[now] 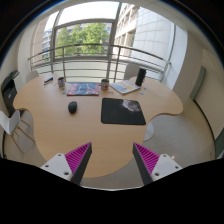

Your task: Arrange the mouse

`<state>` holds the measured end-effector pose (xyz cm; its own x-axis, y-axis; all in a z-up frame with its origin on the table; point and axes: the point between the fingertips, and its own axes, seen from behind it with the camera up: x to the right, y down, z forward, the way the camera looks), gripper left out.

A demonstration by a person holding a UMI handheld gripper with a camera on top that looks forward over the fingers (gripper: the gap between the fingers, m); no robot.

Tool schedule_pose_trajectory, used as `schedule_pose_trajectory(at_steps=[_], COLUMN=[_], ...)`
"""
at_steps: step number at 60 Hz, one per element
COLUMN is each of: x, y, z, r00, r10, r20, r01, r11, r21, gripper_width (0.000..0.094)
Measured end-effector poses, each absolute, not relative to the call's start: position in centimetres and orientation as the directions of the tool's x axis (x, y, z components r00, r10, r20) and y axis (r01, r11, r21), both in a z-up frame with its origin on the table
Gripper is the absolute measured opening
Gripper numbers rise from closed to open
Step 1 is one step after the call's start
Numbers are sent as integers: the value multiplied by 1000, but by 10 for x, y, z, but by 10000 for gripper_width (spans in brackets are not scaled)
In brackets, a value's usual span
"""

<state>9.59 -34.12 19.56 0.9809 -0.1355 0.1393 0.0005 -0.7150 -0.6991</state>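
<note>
A small dark mouse (pixel 72 106) lies on the wooden table (pixel 60 130), left of a black mouse pad (pixel 123 111) and apart from it. My gripper (pixel 112 162) is well back from both, above the table's near edge, with its two fingers wide apart and nothing between them. The pink pads (pixel 78 158) face each other across the gap.
At the table's far side lie a colourful book (pixel 83 89), a magazine (pixel 124 87), two cups (pixel 61 83) and a dark speaker (pixel 141 76). A chair (pixel 12 95) stands at the left. Large windows with a railing lie beyond.
</note>
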Motion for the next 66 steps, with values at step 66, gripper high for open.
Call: schedule_pose_trajectory(at_steps=[66], x=[-83], y=[26], z=[-13], r00=[998], r10=[-53], r20=[43], r01=[0], r11=[-640], r21=[-768], gripper_width=[821])
